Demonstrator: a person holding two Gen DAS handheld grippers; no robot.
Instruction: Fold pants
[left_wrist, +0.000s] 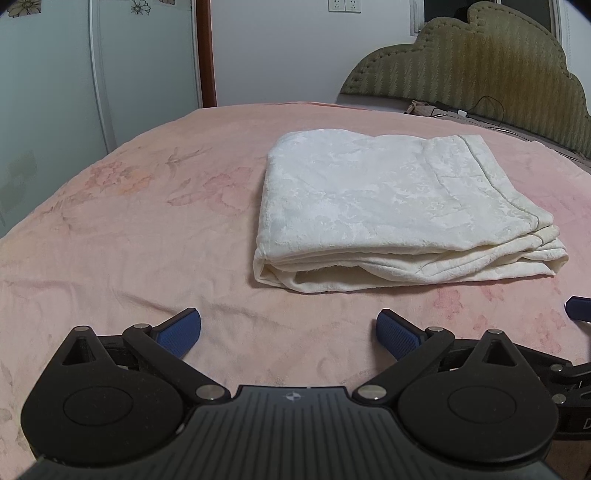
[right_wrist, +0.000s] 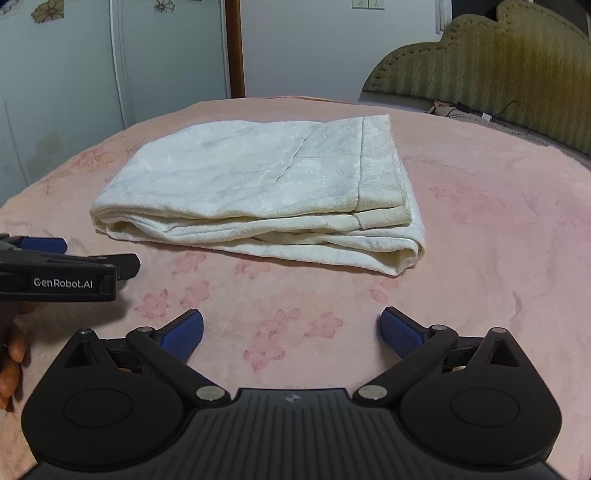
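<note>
The pants lie folded into a thick stack on the pink bedspread, ahead of both sets of jaws and touching neither; the left gripper and right gripper both stand wide open and empty; any final tidy should press layers flat, not drag them; only the right view shows a hand.
</note>
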